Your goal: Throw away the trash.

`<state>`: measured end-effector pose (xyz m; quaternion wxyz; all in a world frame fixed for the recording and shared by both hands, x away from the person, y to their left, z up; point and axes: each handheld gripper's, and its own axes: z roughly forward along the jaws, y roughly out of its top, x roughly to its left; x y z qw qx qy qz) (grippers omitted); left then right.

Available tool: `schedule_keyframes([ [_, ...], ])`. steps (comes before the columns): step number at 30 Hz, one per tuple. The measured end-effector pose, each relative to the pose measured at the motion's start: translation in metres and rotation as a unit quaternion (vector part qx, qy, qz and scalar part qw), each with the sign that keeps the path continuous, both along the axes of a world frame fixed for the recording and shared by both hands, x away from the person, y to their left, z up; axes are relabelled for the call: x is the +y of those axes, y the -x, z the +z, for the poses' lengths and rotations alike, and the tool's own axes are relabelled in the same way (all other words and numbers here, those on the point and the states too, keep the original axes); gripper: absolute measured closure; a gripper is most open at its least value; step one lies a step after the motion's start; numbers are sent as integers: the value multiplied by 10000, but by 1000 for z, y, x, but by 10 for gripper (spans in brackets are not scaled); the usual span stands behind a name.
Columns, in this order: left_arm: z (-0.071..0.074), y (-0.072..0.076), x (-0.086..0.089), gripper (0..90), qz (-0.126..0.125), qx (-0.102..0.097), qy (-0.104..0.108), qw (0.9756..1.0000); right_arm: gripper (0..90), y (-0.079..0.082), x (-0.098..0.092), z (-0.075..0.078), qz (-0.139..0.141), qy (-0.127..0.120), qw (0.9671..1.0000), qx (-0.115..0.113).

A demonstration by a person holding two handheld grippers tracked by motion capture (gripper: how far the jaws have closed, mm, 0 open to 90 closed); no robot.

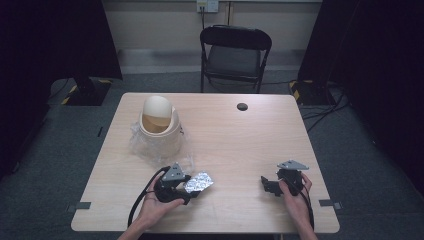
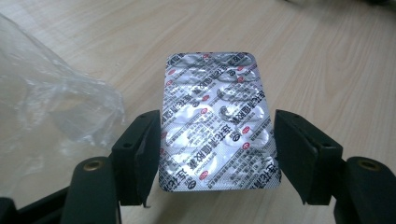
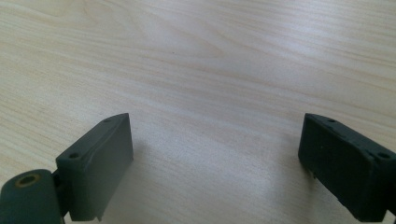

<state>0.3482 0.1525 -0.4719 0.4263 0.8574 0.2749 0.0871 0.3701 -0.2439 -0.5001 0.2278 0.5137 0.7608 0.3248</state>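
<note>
A silver foil blister pack [image 2: 217,123] with red and black print sits between the jaws of my left gripper [image 2: 217,158]. Each jaw touches one long edge of the pack, which stays flat and sticks out forward. In the high view, the left gripper [image 1: 189,189] and the blister pack [image 1: 198,182] are near the table's front, left of centre. My right gripper [image 1: 269,184] is at the front right, and the right gripper [image 3: 215,163] stands open over bare wood with nothing between its fingers.
A cream swing-lid bin [image 1: 159,122] lined with a clear plastic bag [image 2: 51,107] stands at the table's left, just behind the left gripper. A small black disc [image 1: 242,106] lies near the far edge. A black folding chair [image 1: 235,55] stands beyond the table [image 1: 240,145].
</note>
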Motion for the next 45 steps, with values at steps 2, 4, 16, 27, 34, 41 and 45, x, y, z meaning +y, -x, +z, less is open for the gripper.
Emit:
schedule_keyframes([
  [2, 5, 1, 3, 341, 27, -46, 99, 9999, 94, 0, 0, 0, -1, 0, 10000, 0],
  [4, 10, 1, 7, 340, 44, -92, 149, 9998, 94, 0, 0, 0, -1, 0, 10000, 0],
  [16, 28, -2, 25, 340, 255, -208, 418, 9986, 94, 0, 0, 0, -1, 0, 10000, 1],
  [27, 48, 4, 45, 340, 403, -405, 535, 9969, 94, 0, 0, 0, 3, 3, 10000, -3],
  [34, 56, 2, 61, 340, 498, -568, 573, 9955, 94, 0, 0, 0, 5, 6, 10000, -3],
  [41, 67, -1, 75, 341, 590, -648, 541, 9947, 94, 0, 0, 0, 1, 4, 10000, -3],
  [45, 74, -3, 85, 341, 708, -702, 668, 9928, 94, 0, 0, 0, 0, 2, 10000, 0],
])
